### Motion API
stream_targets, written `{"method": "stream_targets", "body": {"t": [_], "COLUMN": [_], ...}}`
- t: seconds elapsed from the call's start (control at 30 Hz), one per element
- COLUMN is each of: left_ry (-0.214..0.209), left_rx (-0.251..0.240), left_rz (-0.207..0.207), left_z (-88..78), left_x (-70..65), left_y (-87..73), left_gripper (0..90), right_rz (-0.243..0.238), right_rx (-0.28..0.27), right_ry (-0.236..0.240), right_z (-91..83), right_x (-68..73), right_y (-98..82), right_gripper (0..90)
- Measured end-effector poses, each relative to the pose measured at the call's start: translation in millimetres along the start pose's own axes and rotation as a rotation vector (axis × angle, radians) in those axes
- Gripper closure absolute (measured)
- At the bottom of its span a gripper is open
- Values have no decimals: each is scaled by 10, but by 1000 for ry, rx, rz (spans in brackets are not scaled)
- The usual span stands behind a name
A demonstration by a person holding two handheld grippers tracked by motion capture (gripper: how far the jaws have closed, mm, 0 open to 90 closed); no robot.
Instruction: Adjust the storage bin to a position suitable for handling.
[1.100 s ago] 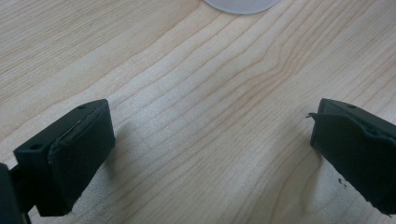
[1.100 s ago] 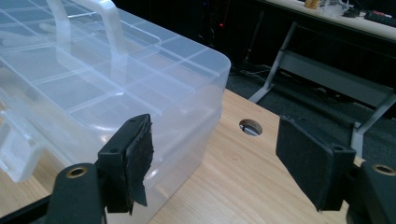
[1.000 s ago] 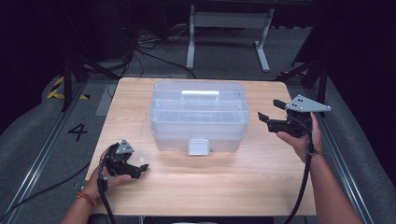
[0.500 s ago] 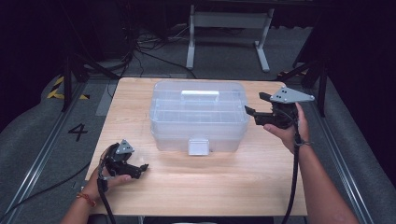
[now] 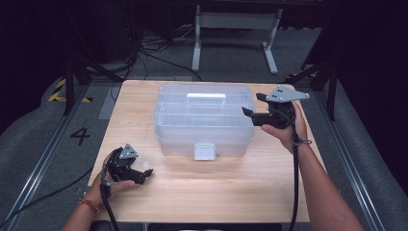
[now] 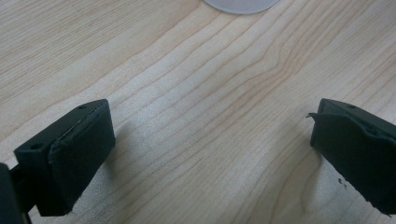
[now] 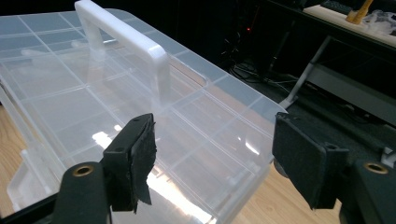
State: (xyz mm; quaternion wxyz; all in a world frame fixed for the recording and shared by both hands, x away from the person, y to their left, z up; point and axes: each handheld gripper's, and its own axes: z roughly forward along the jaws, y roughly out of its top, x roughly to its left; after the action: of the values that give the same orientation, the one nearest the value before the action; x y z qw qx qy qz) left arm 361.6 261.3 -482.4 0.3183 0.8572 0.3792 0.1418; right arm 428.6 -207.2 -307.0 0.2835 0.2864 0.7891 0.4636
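- The wooden table (image 5: 144, 106) carries a clear plastic box (image 5: 204, 118) at its middle.
- The right gripper (image 5: 250, 113) hovers at the box's right end, jaws apart, nothing between them.
- The left gripper (image 5: 146, 174) rests low near the table's front left, jaws wide and empty.

A light wooden surface (image 5: 144, 103) stands on grey carpeted floor (image 5: 43, 134); beyond it, a white metal frame (image 5: 235, 29) and black cables (image 5: 144, 53) sit in darkness.
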Motion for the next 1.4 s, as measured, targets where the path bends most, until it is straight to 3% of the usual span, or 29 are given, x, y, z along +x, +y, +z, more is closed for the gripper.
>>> {"method": "stream_targets", "body": {"t": [0.53, 1.07, 1.4], "left_ry": [0, 0, 0], "left_rx": [0, 0, 0], "left_rz": [0, 0, 0], "left_z": [0, 0, 0], "left_x": [0, -1, -1], "left_y": [0, 0, 0], "left_gripper": [3, 3, 3], "right_rz": [-22, -39, -53], "right_rx": [13, 66, 92], "right_ry": [32, 64, 78], "right_z": [207, 452, 572], "right_x": [94, 169, 173], "right_y": [107, 208, 253], "right_gripper": [323, 346, 433]}}
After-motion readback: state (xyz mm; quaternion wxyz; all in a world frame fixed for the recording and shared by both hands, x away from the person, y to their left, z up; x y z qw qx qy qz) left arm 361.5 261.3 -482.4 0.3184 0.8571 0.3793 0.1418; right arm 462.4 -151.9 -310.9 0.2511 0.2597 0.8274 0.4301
